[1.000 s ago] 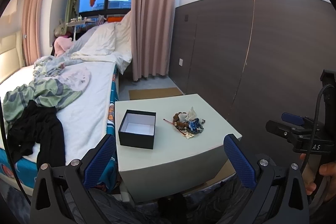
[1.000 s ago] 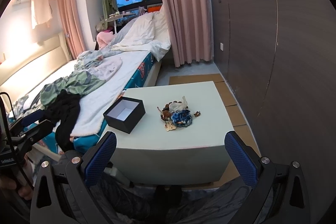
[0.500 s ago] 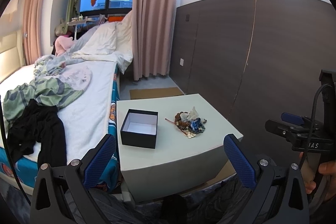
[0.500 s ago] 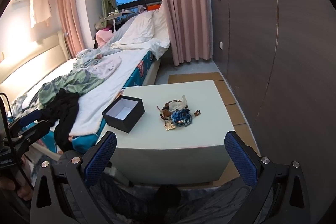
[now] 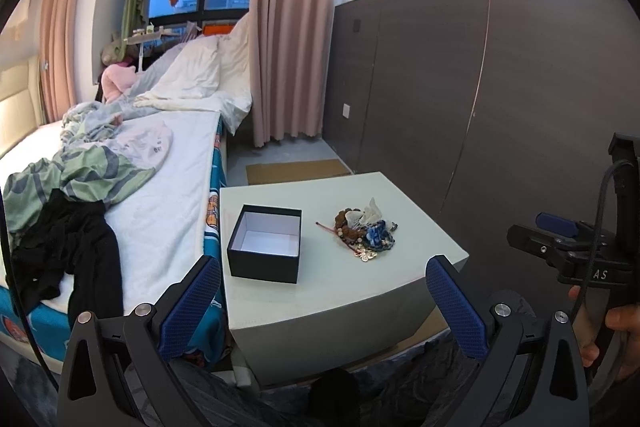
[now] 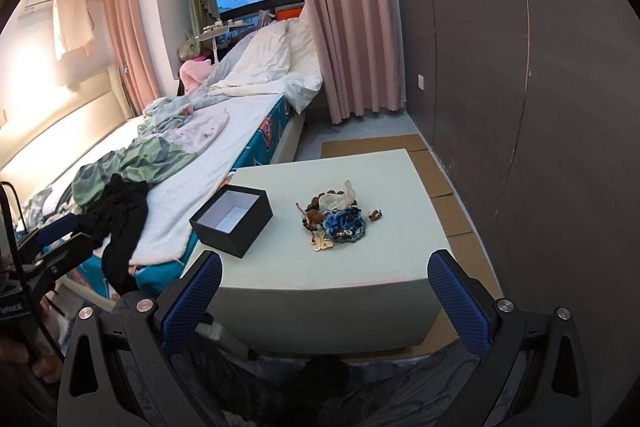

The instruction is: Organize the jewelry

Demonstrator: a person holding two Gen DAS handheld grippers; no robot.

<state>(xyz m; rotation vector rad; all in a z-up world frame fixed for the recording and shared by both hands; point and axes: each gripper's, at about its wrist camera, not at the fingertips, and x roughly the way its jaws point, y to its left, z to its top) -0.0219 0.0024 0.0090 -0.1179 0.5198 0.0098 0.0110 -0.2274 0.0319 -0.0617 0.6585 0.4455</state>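
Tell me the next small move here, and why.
Probably ease the right hand-held gripper forward toward the jewelry pile. Both hand-held grippers are open, holding nothing and short of the table; the box sits open and looks empty, left of the pile.

Jewelry pile (image 5: 366,235): ahead of the tongs, single pieces tangled, too small to tell apart. Black box (image 5: 266,243): near wall hid part of its floor. Tabletop (image 6: 384,247): near edge partly behind the tong fingers. Right hand (image 5: 612,327): cut off at the picture's edge.
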